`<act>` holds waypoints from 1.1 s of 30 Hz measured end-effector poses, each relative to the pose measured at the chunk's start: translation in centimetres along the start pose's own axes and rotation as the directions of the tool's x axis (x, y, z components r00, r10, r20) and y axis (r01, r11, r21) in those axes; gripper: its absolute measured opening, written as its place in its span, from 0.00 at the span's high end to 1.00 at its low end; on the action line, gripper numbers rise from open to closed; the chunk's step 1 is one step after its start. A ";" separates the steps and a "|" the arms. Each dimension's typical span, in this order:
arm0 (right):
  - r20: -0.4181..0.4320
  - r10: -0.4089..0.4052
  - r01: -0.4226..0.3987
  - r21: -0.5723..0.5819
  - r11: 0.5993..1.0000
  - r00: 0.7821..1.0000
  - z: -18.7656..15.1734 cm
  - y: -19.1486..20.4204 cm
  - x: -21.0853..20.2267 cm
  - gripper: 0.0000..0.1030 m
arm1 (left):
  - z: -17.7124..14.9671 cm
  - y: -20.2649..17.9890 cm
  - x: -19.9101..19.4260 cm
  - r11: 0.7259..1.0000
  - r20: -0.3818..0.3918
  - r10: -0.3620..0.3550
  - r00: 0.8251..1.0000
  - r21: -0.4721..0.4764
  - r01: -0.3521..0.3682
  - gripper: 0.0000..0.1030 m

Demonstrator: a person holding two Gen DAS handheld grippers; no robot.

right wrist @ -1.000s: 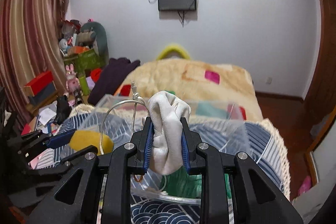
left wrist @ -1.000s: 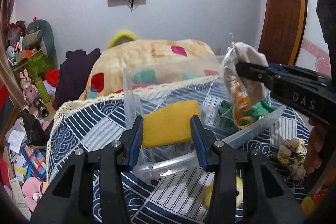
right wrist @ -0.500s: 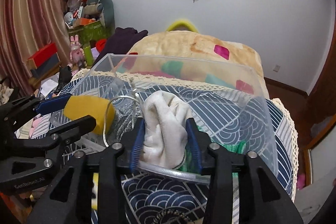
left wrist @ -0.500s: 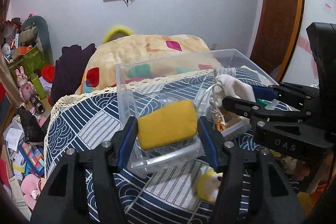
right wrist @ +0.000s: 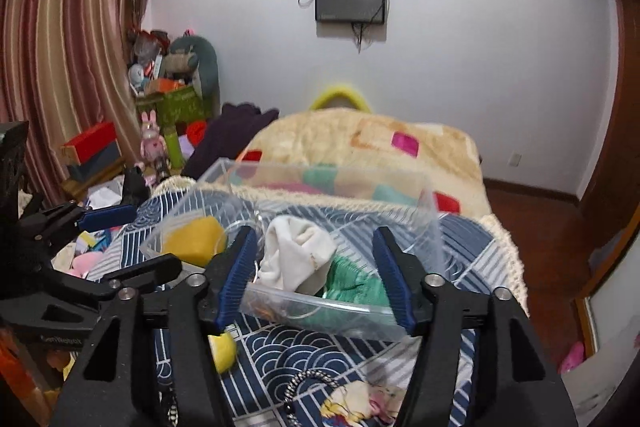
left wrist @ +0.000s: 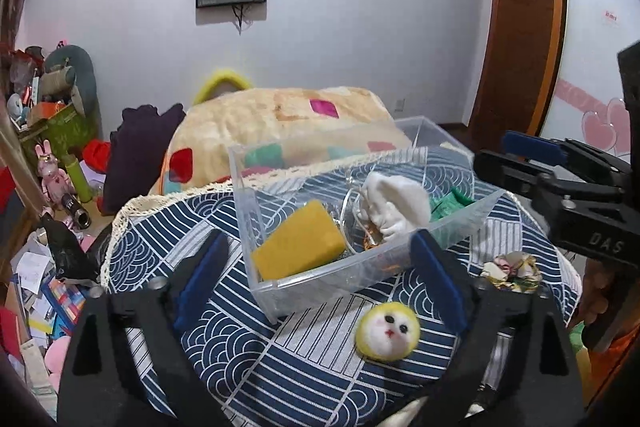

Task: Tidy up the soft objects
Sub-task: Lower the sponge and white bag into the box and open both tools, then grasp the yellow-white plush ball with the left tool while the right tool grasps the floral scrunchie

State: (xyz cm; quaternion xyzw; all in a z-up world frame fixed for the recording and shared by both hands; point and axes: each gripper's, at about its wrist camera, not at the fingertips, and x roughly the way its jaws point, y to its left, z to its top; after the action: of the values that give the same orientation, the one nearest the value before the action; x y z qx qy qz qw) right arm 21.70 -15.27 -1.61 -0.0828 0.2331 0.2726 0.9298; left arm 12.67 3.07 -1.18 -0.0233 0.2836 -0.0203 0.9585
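clear bin point(left wrist: 256, 211): just ahead of both open tools, on the patterned cloth point(left wrist: 248, 347).
bin contents: yellow sponge point(left wrist: 298, 247) at left; white cloth point(left wrist: 394, 205) mid; green item point(right wrist: 352, 285) at right.
left gripper point(left wrist: 320, 279): spread wide, empty, before the bin's near wall.
right gripper point(right wrist: 316, 273): spread wide, empty, white cloth beyond the tips.
yellow plush face point(left wrist: 388, 331): outside the bin, near the left gripper's right finger.

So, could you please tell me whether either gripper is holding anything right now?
Nothing is held. Both the left gripper and right gripper are open; the sponge and sock lie in the box.
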 end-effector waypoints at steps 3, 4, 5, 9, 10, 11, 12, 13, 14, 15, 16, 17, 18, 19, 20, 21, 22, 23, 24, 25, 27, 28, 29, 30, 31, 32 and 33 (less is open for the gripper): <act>0.038 -0.030 0.030 -0.014 0.999 0.999 -0.4 -0.1 -1.5 0.32 | -0.6 -0.1 -0.8 1.000 0.021 0.023 1.000 -0.001 -0.023 0.00; 0.043 -0.037 0.037 -0.016 0.999 0.998 -0.6 -0.2 -1.8 0.29 | -0.8 -0.1 -0.8 1.000 0.016 0.024 1.000 0.002 -0.024 0.00; 0.046 -0.048 0.049 -0.020 0.999 0.998 -1.1 -0.3 -2.1 0.28 | -1.1 -0.1 -0.8 1.000 0.006 0.021 1.000 0.003 -0.021 0.00; 0.028 -0.089 0.090 -0.022 0.996 0.996 -2.7 -1.0 -2.5 0.23 | -2.4 -0.2 -0.6 1.000 -0.033 -0.006 0.999 -0.012 0.006 0.00; 0.021 -0.092 0.092 -0.020 0.996 0.996 -3.1 -1.1 -2.6 0.23 | -2.6 -0.3 -0.4 1.000 -0.039 -0.010 0.999 -0.011 0.009 0.00; 0.004 -0.090 0.090 -0.014 0.996 0.996 -3.7 -1.4 -2.5 0.23 | -2.9 -0.5 -0.3 1.000 -0.045 -0.011 0.999 -0.008 0.010 0.00; -0.011 -0.089 0.089 -0.009 0.996 0.996 -4.2 -1.6 -2.4 0.23 | -3.2 -0.6 0.0 1.000 -0.057 -0.011 0.998 -0.004 0.011 0.00; -0.025 -0.089 0.089 -0.005 0.996 0.996 -4.7 -1.8 -2.4 0.23 | -3.5 -0.8 0.3 1.000 -0.069 -0.011 0.998 0.000 0.011 0.00; -0.043 -0.094 0.094 0.002 0.996 0.995 -5.4 -2.0 -2.2 0.23 | -3.8 -1.0 0.6 1.000 -0.083 -0.013 0.996 0.005 0.013 0.00; -0.055 -0.096 0.097 0.010 0.995 0.994 -5.8 -2.2 -2.2 0.23 | -4.2 -1.2 0.9 1.000 -0.099 -0.016 0.995 0.009 0.017 0.00; -0.070 -0.091 0.093 0.020 0.995 0.993 -6.3 -2.4 -2.1 0.23 | -4.4 -1.4 1.2 1.000 -0.111 -0.020 0.994 0.010 0.021 0.00; -0.090 -0.082 0.085 0.030 0.996 0.993 -6.8 -2.6 -2.0 0.23 | -4.7 -1.5 1.4 1.000 -0.122 -0.027 0.992 0.009 0.029 0.00; -0.110 -0.075 0.079 0.038 0.996 0.991 -7.5 -2.6 -2.0 0.23 | -4.9 -1.6 1.7 0.999 -0.129 -0.036 0.991 0.004 0.037 0.00; -0.128 -0.072 0.078 0.039 0.996 0.989 -8.0 -2.7 -1.7 0.23 | -5.2 -1.8 1.9 0.999 -0.131 -0.036 0.991 0.000 0.036 0.00; -0.143 -0.071 0.076 0.034 0.997 0.987 -8.3 -2.6 -1.6 0.23 | -5.5 -2.0 2.1 1.000 -0.132 -0.031 0.991 0.000 0.031 0.00; -0.153 -0.073 0.078 0.028 0.997 0.986 -8.6 -2.5 -1.5 0.23 | -5.6 -2.2 2.3 0.999 -0.136 -0.033 0.990 0.004 0.034 0.00; -0.159 -0.082 0.087 0.020 0.996 0.984 -9.0 -2.4 -1.5 0.23 | -5.8 -2.4 2.5 0.999 -0.144 -0.042 0.989 0.008 0.043 0.00; -0.166 -0.095 0.098 0.012 0.995 0.982 -9.2 -2.3 -1.3 0.23 | -5.9 -2.5 2.7 0.999 -0.150 -0.049 0.987 0.008 0.051 0.00; -0.173 -0.099 0.103 0.011 0.995 0.980 -9.3 -2.4 -1.1 0.23 | -6.0 -2.7 2.8 0.998 -0.153 -0.055 0.987 0.009 0.057 0.00; -0.178 -0.103 0.107 0.012 0.994 0.979 -9.7 -2.5 -1.1 0.23 | -6.1 -2.9 2.9 0.998 -0.153 -0.058 0.987 0.012 0.061 0.00; -0.188 -0.115 0.121 0.023 0.992 0.976 -10.1 -3.2 -1.0 0.23 | -6.2 -3.4 3.0 0.997 -0.149 -0.063 0.987 0.034 0.069 0.00; -0.190 -0.120 0.128 0.029 0.991 0.974 -10.2 -3.4 -1.0 0.23 | -6.2 -3.6 3.1 0.996 -0.146 -0.065 0.987 0.047 0.073 0.00; -0.193 -0.122 0.132 0.040 0.990 0.974 -10.5 -3.7 -1.2 0.23 | -6.2 -3.7 3.2 0.996 -0.145 -0.066 0.987 0.053 0.075 0.01; -0.200 -0.121 0.134 0.051 0.990 0.972 -10.7 -4.1 -1.2 0.23 | -6.1 -3.9 3.3 0.995 -0.148 -0.070 0.986 0.058 0.079 0.03; -0.206 -0.124 0.139 0.062 0.988 0.971 -10.9 -4.5 -1.2 0.23 | -6.1 -4.0 3.5 0.994 -0.154 -0.078 0.985 0.058 0.087 0.10; -0.208 -0.124 0.142 0.070 0.987 0.970 -11.2 -4.6 -1.3 0.23 | -6.1 -4.1 3.8 0.994 -0.165 -0.086 0.983 0.057 0.096 0.18; -0.214 -0.111 0.133 0.089 0.987 0.971 -11.3 -5.0 -1.3 0.23 | -6.2 -4.2 4.2 0.993 -0.183 -0.094 0.979 0.054 0.106 0.21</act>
State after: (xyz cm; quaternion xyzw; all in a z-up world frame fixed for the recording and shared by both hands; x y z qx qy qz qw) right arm 19.05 -23.27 -10.79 -0.0769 0.3372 0.1923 0.9184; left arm 12.71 -1.55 -8.39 -0.0053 0.3666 -0.0794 0.9270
